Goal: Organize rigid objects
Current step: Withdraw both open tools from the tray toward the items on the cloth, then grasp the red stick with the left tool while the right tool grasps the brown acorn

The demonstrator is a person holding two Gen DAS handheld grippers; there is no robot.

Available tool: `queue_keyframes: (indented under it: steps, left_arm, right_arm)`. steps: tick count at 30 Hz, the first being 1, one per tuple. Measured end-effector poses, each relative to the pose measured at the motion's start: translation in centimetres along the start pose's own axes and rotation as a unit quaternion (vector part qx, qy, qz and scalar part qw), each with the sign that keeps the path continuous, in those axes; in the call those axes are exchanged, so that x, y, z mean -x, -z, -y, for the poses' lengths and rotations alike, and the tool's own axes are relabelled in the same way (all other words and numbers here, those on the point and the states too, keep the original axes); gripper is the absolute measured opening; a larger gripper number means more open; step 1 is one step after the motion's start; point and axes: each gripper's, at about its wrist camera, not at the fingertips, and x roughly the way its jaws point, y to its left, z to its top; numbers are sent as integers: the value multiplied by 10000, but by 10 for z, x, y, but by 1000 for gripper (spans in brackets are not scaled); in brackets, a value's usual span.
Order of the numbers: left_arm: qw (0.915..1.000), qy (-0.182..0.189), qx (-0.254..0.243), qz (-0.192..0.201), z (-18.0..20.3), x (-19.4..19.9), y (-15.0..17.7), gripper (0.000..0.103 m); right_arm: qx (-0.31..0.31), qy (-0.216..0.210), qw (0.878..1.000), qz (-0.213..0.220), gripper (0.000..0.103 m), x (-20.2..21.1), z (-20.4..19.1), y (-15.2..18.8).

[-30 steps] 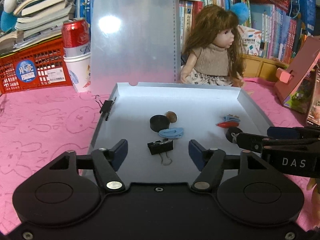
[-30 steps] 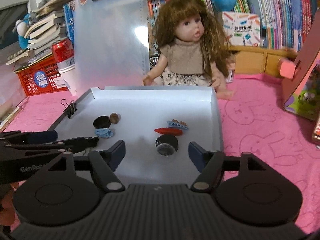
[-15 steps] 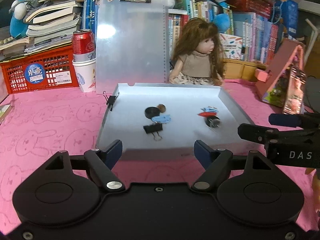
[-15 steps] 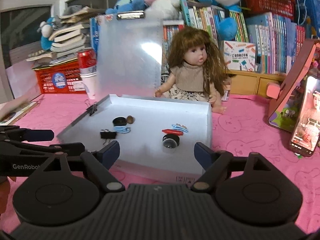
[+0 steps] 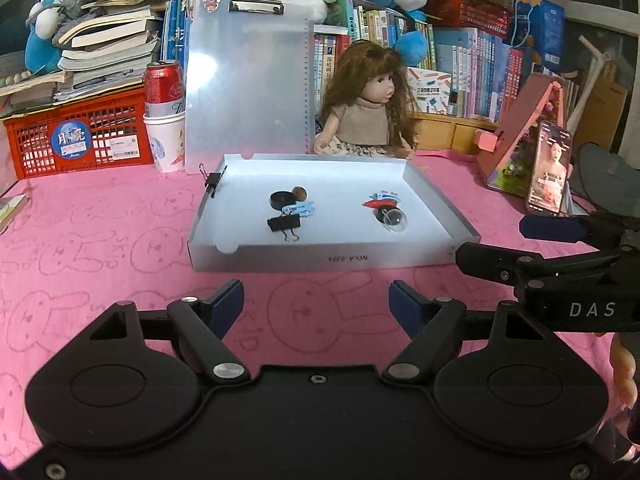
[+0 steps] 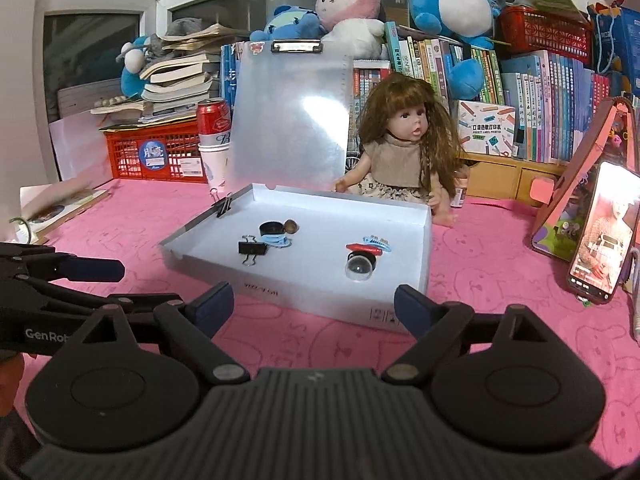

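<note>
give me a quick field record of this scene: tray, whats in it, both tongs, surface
tray: white shallow tray on pink cloth
left group: black binder clip, light blue clip, black round cap, brown nut
right group: red clip, blue hair clip, clear dome
tray rim: another binder clip clamped on left wall
left tongs: open, empty, short of the tray
right tongs: open, empty, short of the tray

Indoor light from above is moderate and warm, leaving the shelves behind dim. A bright glare patch sits on the frosted clipboard (image 5: 248, 92), and the phone screen (image 6: 604, 232) is blown out in the right wrist view. Both fisheye views bend straight lines and darken at the corners; a book (image 6: 60, 204) near the desk's left edge looks smeared.
</note>
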Motion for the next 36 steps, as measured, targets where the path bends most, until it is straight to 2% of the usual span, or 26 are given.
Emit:
queue_keyframes:
  steps: [6,17,24,29,36]
  left_arm:
    - [10000,9,-83,37,2,11,17,79]
    - [9996,107,-51,-238,2,18,50,79]
    - [9995,32,-101,-297,3,24,66,79]
    - [9992,115,-37,-388,5,28,75,77]
    - [9990,216,-118,-384,20,29,81,67]
  right_arm:
    - [61,15,10000,-37,93,8,-1,15]
    - [87,147,9996,-204,93,18,8,47]
    - [335,469,9983,-104,93,31,5,70]
    - [428,543,9975,-122,92,38,4,80]
    - [339,478,9981,-164,80,44,4,93]
